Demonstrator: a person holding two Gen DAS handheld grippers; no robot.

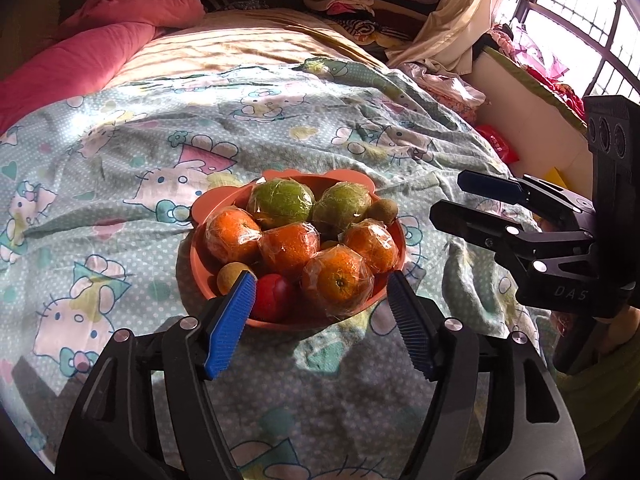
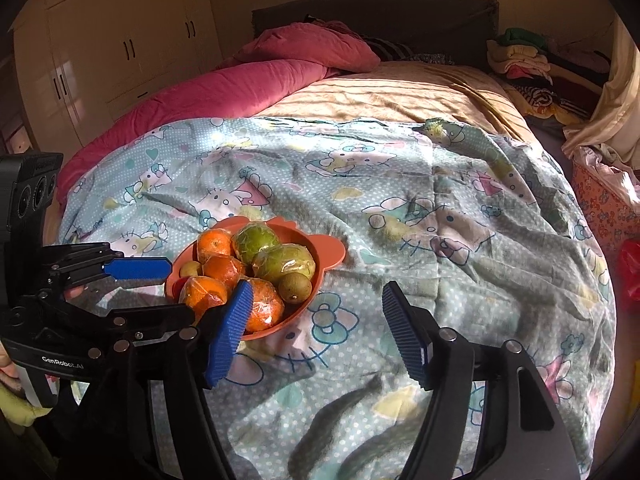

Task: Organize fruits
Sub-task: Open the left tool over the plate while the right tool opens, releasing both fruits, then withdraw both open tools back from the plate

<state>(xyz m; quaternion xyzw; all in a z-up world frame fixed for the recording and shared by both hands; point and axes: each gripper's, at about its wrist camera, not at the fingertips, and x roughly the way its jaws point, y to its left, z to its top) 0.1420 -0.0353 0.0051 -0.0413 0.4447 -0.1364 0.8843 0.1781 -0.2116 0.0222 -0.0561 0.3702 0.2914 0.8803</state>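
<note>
While angled down | left claw open over fruit bowl

Cartoon-print sheet, pink quilt, folded clothes

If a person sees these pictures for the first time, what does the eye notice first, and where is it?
First comes the orange bowl on the cartoon-print blanket, heaped with plastic-wrapped oranges, two green fruits and a red one. Next come the two open blue-padded claws: the left claw just before the bowl, the right claw beside it. Behind lies a pink quilt.
</note>
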